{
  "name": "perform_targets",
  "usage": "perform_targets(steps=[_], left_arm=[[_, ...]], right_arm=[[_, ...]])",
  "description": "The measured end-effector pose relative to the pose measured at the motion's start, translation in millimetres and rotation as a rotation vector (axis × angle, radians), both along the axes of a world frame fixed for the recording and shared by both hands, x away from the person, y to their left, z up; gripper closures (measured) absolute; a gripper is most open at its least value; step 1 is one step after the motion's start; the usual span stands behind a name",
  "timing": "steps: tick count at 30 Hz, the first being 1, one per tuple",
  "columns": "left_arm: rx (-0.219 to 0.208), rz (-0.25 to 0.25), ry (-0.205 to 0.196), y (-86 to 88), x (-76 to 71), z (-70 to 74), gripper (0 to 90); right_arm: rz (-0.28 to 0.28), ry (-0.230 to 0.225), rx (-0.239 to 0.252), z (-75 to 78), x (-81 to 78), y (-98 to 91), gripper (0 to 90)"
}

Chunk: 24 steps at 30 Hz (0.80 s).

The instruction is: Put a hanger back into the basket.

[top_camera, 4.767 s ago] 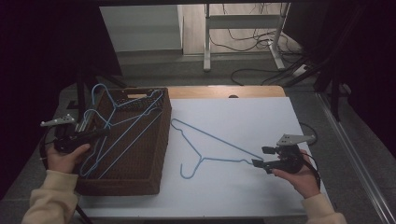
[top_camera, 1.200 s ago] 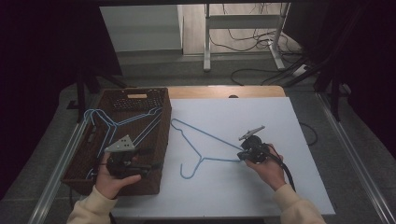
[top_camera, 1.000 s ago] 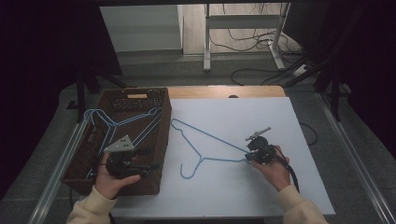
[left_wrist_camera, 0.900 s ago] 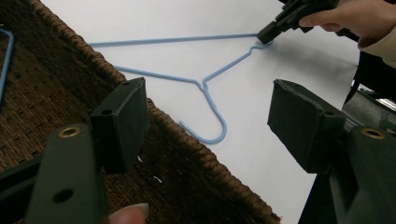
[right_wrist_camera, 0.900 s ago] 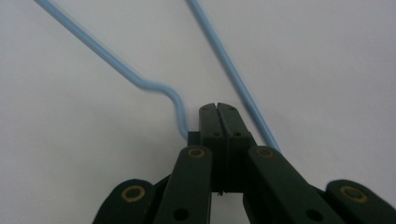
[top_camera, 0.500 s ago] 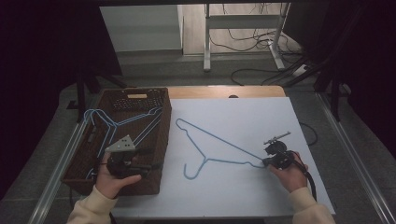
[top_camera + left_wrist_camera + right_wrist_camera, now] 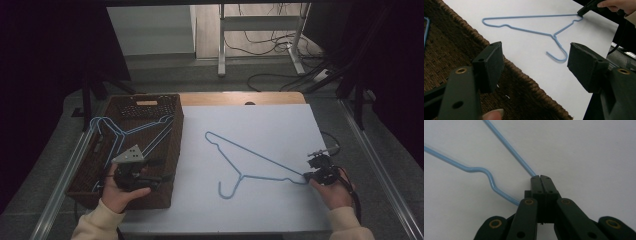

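The right hand-held gripper (image 7: 306, 175) was at the right side of the white bench (image 7: 280, 125), its jaws fully closed on the corner of a blue wire hanger (image 7: 250, 162). In the right gripper view the two jaws met with no gap, and both wire runs of the hanger (image 7: 506, 145) led into them. The hanger lay flat on the bench, hook toward the near edge, its far corner pointing toward the basket (image 7: 150, 107).

The left hand-held gripper (image 7: 162, 178) was held over the near right part of the brown woven basket, at the left of the bench. In the left gripper view its jaws stood wide apart, with nothing between them; beyond them lay the basket rim (image 7: 524, 75) and the hanger (image 7: 536, 31) on the bench. The right hand-held gripper (image 7: 581, 11) was seen there at the hanger's corner.

Further blue hangers (image 7: 125, 132) lay in the basket, one overhanging its left rim.
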<state>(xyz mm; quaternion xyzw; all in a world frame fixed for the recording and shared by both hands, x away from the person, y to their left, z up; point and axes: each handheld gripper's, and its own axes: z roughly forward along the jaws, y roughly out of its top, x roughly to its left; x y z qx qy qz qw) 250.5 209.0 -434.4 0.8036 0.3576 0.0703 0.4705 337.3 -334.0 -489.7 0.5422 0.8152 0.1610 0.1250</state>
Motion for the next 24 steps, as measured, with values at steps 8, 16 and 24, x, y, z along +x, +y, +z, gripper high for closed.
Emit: perform_targets(steps=[8,16,24], left_arm=[[0.001,0.001,-0.001,-0.6,0.1,0.3,29.2],[-0.002,0.002,-0.001,0.5,-0.2,0.1,29.2],[-0.001,0.001,-0.001,-0.2,-0.3,0.0,29.2]], right_arm=[[0.118,-0.041,0.078,10.2,-2.6,34.1,90.0],[0.346,-0.028,0.184,13.5,-11.7,110.8,90.0],[0.522,0.03,0.213,3.8,-24.2,176.1,90.0]])
